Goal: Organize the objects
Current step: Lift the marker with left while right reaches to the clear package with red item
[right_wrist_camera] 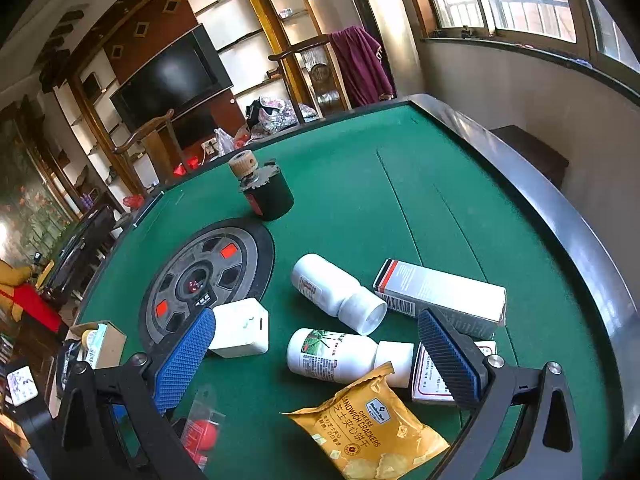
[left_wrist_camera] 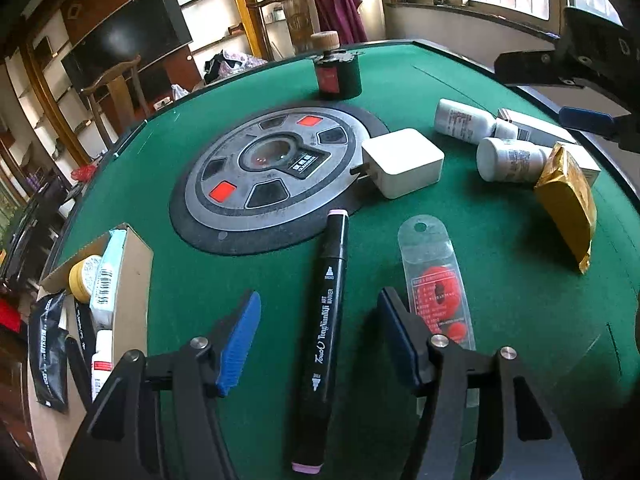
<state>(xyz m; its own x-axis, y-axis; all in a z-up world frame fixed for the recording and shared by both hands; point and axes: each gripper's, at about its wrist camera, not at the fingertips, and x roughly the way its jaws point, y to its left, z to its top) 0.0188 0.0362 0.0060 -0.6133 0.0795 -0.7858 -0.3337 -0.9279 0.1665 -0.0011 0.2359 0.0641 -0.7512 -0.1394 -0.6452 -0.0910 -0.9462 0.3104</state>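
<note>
A black marker (left_wrist_camera: 326,344) is seen lying flat on the green worktop (left_wrist_camera: 248,280), between the blue pads of the left gripper (left_wrist_camera: 316,340). The pads stand apart on either side of the marker and are not pressed against it, so nothing is held. Just to the right of the marker, a clear packet with red pieces (left_wrist_camera: 438,284) lies partly under the right-hand finger. A cardboard box (left_wrist_camera: 132,280), already filled with several items, is placed at the left edge of the worktop. The right gripper (right_wrist_camera: 316,364) is held wide open and empty over two white bottles (right_wrist_camera: 340,292), a yellow cracker packet (right_wrist_camera: 372,428) and a white adapter (right_wrist_camera: 244,330).
</note>
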